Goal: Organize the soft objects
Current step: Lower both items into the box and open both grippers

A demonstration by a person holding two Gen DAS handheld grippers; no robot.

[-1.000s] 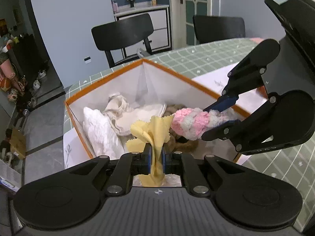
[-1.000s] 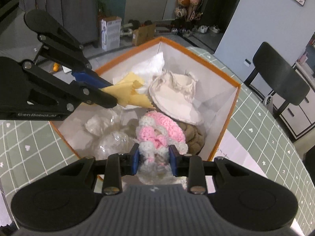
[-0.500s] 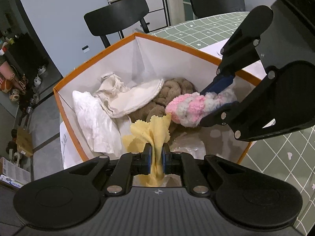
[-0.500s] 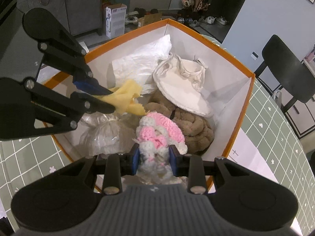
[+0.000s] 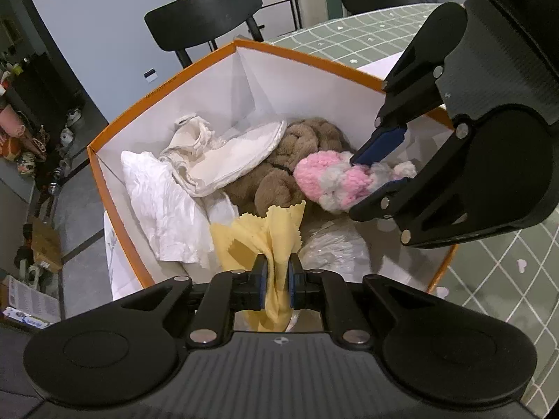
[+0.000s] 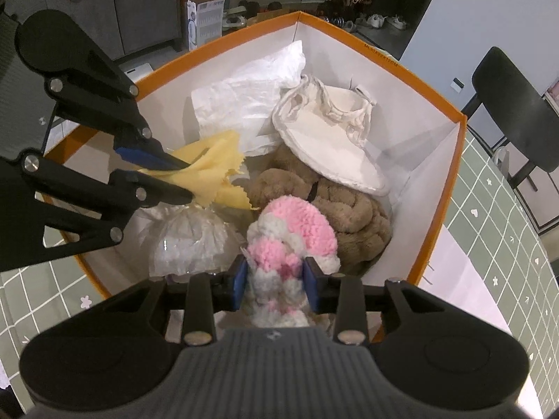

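Nearest, left gripper [image 5: 276, 281] clamped on thin yellow cloth [image 5: 265, 237] with zigzag edges. Right gripper [image 6: 276, 276] opening, fluffy pink-and-white yarn piece [image 6: 290, 241] between pads. Both over orange-rimmed box [image 6: 450, 160]; beyond, crinkled clear bag [image 6: 192, 244], brown plush braid [image 6: 349, 216], cream fabric pouch [image 6: 332, 139].

One orange box [image 6: 450, 188] is sitting on the desk [image 6: 496, 230]. Six soft things are showing in it: one yellow cloth [image 6: 213, 171], one pink and white fluffy sock [image 6: 290, 241], one brown fuzzy thing [image 6: 353, 213], one cream cloth bag [image 6: 332, 143], one white crinkly bag [image 6: 244, 97] and one clear plastic bag [image 6: 192, 241]. Two tongs are reaching in, the left tongs [image 5: 276, 281] and the right tongs [image 6: 276, 277]. Two black chairs are standing by the desk.
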